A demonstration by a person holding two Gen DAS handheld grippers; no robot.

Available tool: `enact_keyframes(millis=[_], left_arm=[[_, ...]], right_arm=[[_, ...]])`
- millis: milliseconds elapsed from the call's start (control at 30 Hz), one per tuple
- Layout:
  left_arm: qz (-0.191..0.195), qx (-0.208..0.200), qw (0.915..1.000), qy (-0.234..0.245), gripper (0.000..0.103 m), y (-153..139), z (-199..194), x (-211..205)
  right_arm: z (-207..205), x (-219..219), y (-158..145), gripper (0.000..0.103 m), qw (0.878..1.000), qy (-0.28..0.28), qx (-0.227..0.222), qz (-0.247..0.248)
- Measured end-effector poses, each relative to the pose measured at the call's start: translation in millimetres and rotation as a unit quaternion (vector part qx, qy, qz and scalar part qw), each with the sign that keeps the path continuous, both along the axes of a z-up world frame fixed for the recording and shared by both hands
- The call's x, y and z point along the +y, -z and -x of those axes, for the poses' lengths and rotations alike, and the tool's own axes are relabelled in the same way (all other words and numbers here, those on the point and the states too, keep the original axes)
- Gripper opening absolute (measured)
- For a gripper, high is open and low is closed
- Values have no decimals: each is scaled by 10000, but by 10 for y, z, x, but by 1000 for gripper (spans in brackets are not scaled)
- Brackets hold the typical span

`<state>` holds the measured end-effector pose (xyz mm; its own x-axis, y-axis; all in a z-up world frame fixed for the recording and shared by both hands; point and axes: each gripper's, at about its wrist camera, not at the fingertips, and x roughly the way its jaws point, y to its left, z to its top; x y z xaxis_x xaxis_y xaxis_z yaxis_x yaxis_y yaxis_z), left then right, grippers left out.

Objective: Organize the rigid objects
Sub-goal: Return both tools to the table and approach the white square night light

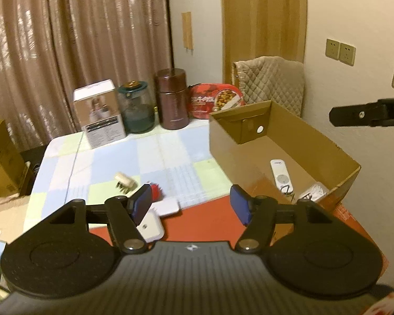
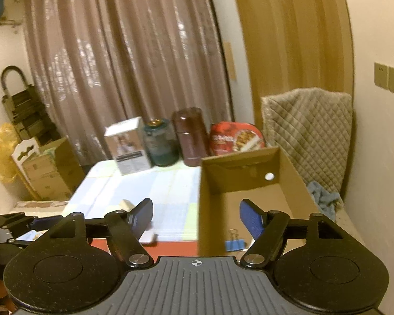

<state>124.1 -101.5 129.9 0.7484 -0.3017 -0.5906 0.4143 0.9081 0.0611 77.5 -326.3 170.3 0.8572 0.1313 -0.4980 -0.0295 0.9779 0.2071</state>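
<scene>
An open cardboard box (image 1: 302,141) stands on the table's right side. Inside lie a white remote (image 1: 281,176), a black binder clip (image 1: 286,189) and a white item (image 1: 315,191). On the table lie a cream plug-like piece (image 1: 123,180), a red spiky ball (image 1: 156,191) and two white flat blocks (image 1: 168,206) (image 1: 151,227). My left gripper (image 1: 190,204) is open and empty, above the red mat. My right gripper (image 2: 197,216) is open and empty, over the box's (image 2: 239,173) left wall; a blue binder clip (image 2: 235,244) lies inside.
At the table's far edge stand a white carton (image 1: 99,113), a glass jar (image 1: 136,110), a brown canister (image 1: 174,99) and a red food pack (image 1: 215,99). A quilted chair back (image 1: 273,81) is behind the box. Cardboard boxes (image 2: 50,170) stand left of the table.
</scene>
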Motion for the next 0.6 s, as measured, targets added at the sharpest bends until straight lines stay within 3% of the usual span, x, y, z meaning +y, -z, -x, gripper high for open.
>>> enact_keyframes(millis=[300,600], left_arm=[[67,27,9997,-233,66,-10,238,397],[94,57,9991,-418,70,65,274,667]], right_arm=[[160,427,-79,71,9992,-281,-275,52],[96,659,80,72,9989,-432,-174,7]])
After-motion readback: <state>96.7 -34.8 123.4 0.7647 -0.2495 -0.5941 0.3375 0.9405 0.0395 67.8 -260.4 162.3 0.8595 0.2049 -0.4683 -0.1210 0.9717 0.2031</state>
